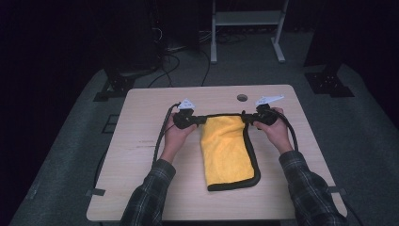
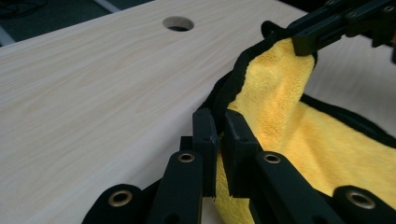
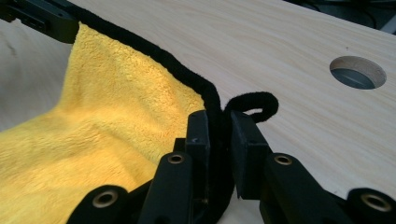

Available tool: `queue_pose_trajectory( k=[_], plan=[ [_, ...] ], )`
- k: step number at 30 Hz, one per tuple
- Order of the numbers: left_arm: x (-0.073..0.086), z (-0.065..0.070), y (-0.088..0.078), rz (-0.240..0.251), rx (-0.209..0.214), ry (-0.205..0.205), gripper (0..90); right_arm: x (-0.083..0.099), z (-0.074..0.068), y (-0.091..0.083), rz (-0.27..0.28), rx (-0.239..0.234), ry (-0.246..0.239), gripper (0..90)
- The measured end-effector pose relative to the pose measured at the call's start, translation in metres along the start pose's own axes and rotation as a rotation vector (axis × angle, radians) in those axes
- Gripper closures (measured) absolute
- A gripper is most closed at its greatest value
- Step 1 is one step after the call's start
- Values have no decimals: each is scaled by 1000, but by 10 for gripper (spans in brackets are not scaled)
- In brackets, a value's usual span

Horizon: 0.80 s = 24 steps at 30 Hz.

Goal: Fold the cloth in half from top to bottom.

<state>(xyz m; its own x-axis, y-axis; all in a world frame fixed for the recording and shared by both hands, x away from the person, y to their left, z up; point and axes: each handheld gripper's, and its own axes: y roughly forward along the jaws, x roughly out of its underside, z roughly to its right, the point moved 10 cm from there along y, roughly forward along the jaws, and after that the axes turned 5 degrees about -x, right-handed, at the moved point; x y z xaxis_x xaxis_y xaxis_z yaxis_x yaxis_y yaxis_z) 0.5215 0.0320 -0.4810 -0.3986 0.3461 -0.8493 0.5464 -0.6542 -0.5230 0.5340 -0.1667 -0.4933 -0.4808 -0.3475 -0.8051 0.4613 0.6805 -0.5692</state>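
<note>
A yellow cloth (image 1: 226, 150) with a black hem lies folded on the wooden table (image 1: 141, 165), its far edge lifted off the surface. My left gripper (image 1: 201, 119) is shut on the cloth's far left corner; in the left gripper view the black pads (image 2: 205, 135) pinch the hem of the cloth (image 2: 289, 121). My right gripper (image 1: 245, 121) is shut on the far right corner; in the right gripper view its pads (image 3: 198, 135) clamp the black hem beside a small hanging loop (image 3: 254, 102) of the cloth (image 3: 107, 121). The far edge stretches between the two grippers.
A round cable hole (image 1: 242, 97) sits in the table near its far edge, just beyond the grippers. Dark stands and cables (image 1: 164, 61) lie on the floor behind the table, with a white frame (image 1: 247, 28) farther back.
</note>
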Motion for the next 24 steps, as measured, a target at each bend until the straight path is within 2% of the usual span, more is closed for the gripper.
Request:
queue_pose_trajectory(
  k=[10, 20, 24],
  plan=[
    [10, 27, -25, -1, 69, -6, 841, 13, -23, -22, 43, -39, -21, 773],
    [25, 58, -47, -14, 132, 0, 841, 30, -48, -40, 50, -56, -67, 772],
    [32, 70, -56, -20, 161, 6, 841, 38, -59, -48, 38, -65, -88, 771]
  ],
)
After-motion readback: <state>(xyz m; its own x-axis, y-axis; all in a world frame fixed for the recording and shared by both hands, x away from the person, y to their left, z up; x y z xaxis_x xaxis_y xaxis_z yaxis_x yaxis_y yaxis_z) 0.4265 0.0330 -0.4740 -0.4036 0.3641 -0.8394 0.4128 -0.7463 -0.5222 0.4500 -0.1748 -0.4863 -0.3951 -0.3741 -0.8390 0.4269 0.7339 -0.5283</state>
